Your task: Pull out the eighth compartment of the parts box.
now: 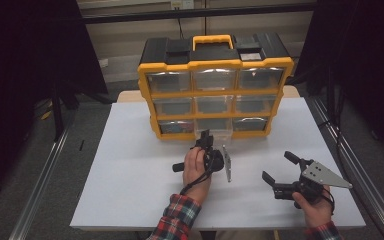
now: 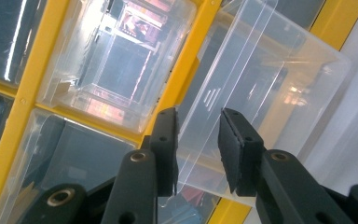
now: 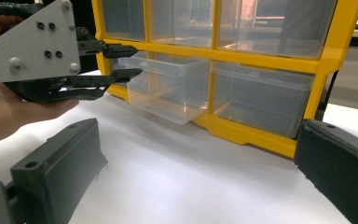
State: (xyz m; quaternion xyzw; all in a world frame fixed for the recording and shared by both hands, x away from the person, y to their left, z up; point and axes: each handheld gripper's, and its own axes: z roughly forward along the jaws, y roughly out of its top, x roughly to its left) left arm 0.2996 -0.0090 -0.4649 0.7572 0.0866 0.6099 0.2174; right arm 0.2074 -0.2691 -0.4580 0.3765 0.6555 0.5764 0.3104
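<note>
A yellow-and-black organizer cabinet point(image 1: 215, 92) point(image 2: 23, 93) point(image 3: 261, 56) with clear drawers stands at the back of the white table. Its bottom-middle clear drawer point(image 1: 215, 131) point(image 2: 284, 79) point(image 3: 168, 84) sticks partly out of its slot and looks empty. My left gripper point(image 1: 206, 136) point(image 2: 198, 121) point(image 3: 128, 60) is turned on its side and shut on that drawer's front wall, one pad on either face. My right gripper point(image 1: 276, 166) point(image 3: 200, 168) rests low over the table at the right, jaws open wide with nothing between them, pointing toward the cabinet.
The white table top point(image 1: 130, 170) has free room left of the hands and in front of the cabinet. A dark metal rail point(image 1: 45, 175) runs along the left side and another point(image 1: 350, 165) along the right. The other drawers sit pushed in.
</note>
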